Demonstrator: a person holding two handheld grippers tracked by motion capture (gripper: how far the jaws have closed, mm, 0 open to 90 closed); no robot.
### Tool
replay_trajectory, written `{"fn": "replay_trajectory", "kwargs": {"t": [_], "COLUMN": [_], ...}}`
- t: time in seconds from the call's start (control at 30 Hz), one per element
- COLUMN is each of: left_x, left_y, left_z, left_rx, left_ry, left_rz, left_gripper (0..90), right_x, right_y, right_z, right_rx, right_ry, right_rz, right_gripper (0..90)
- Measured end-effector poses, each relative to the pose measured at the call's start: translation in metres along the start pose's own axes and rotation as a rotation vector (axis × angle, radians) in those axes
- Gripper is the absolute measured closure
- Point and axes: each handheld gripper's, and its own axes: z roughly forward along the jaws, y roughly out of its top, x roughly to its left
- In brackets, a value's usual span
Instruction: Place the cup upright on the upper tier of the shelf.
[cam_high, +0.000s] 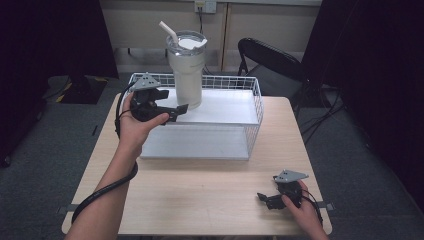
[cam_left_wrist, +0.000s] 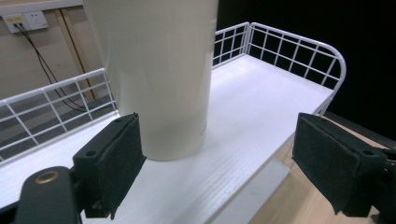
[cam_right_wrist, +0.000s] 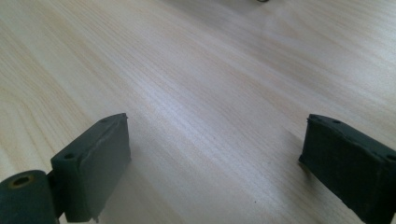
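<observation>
fingers (cam_left_wrist: 112, 163) of the left gripper (cam_left_wrist: 215, 163) are spread at the tumbler (cam_left_wrist: 159, 79) base in the wire basket (cam_left_wrist: 299, 46), ready to clamp; the right gripper (cam_right_wrist: 215, 163), fingers also spread, idles low over the bench (cam_right_wrist: 210, 70).

Cream tumbler (cam_high: 186, 75) — white wire basket (cam_high: 252, 102), black grippers — pale wood-grain table (cam_high: 200, 200).

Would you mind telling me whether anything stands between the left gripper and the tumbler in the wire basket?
Nothing visible does. The left gripper is open, right beside the base of the tumbler, which stands upright on the white floor of the wire basket. In the left gripper view only bare floor lies between the pads and the tumbler.
</observation>
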Motion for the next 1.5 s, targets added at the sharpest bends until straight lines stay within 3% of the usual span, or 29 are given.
{"fn": "replay_trajectory", "kwargs": {"t": [0.6, 0.73, 1.07, 1.5], "left_x": [-0.004, -0.007, -0.01, -0.019], "left_y": [-0.03, -0.036, -0.049, -0.065], "left_z": [-0.032, -0.034, -0.039, -0.041], "left_rx": [0.007, 0.027, 0.002, 0.019], "left_ry": [0.011, 0.001, -0.003, -0.017], "left_rz": [-0.016, -0.006, -0.018, -0.022], "left_gripper": [15.7, 15.9, 16.1, 16.0], "right_x": [0.0, 0.0, 0.001, 0.002], "right_y": [0.0, 0.0, 0.0, -0.001], "right_z": [0.0, 0.0, 0.0, -0.001], "right_rx": [-0.001, -0.001, 0.002, 0.001], "right_ry": [-0.001, 0.0, 0.0, 0.006], "right_rz": [0.0, 0.0, -0.002, -0.006], "right_gripper": [7.5, 7.5, 7.6, 7.6]}}
